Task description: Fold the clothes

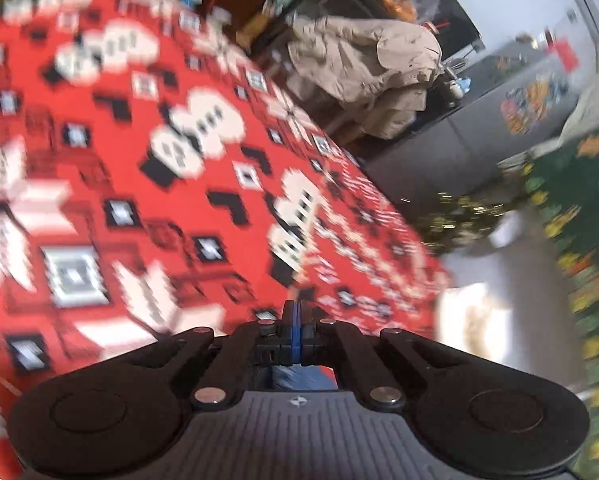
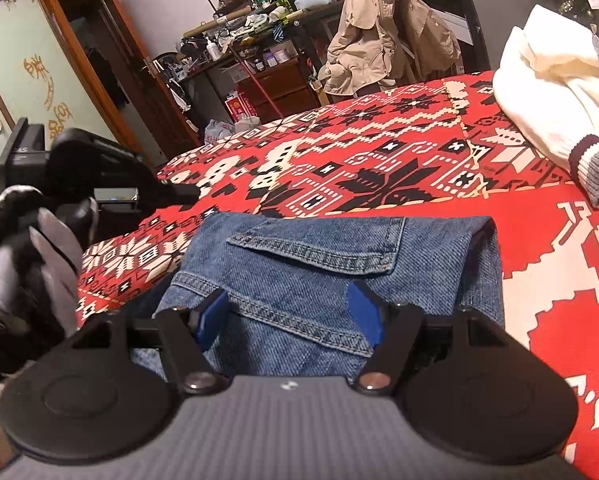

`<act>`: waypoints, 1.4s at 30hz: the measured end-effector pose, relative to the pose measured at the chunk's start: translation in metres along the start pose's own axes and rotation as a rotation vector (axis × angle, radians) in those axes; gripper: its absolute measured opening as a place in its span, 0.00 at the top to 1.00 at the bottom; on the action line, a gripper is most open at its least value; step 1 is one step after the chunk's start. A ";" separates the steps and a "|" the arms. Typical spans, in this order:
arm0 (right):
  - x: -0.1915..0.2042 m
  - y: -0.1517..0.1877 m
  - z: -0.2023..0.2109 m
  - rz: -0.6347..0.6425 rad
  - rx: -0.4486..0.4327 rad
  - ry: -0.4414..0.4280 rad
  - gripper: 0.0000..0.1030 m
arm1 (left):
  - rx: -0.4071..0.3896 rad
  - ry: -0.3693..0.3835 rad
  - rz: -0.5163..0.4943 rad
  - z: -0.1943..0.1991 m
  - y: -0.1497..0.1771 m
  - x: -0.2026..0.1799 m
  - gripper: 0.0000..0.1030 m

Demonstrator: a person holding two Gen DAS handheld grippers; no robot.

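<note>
Our right gripper (image 2: 289, 316) rests with jaws apart over the folded denim garment (image 2: 331, 276) on the red patterned bedcover (image 2: 379, 152), our left gripper (image 1: 295, 320) is closed on nothing, and the cream sweater (image 2: 555, 92) beside it seems still unfolded.

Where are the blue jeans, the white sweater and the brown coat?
Blue jeans (image 2: 319, 264): right wrist view, on the pocket flap.
White sweater (image 2: 547, 92): right wrist view, on its cream body.
Brown coat (image 2: 379, 28): right wrist view, on its back, draped over a chair.
</note>
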State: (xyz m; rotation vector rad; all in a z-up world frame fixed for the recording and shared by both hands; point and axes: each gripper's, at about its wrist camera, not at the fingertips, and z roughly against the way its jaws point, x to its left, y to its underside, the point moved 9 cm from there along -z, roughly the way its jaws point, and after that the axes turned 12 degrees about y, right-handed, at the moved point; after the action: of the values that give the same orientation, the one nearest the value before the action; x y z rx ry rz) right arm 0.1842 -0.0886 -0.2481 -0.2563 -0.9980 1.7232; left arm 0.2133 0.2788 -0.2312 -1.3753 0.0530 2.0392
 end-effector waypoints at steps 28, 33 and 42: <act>-0.046 -0.007 0.014 0.097 -0.033 0.279 0.98 | 0.223 -0.039 -0.418 -0.025 0.115 -0.041 0.97; -0.056 -0.006 0.023 0.038 -0.011 0.283 0.98 | 0.230 -0.083 -0.498 -0.029 0.121 -0.048 0.97; -0.056 -0.030 0.035 -0.070 -0.111 0.259 0.94 | 0.240 -0.035 -0.380 -0.034 0.120 -0.037 0.97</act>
State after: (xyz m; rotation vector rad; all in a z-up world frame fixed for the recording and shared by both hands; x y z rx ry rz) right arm 0.2066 -0.1525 -0.2209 -0.4975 -0.9012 1.5286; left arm 0.1838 0.1546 -0.2537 -1.1048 0.0179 1.6794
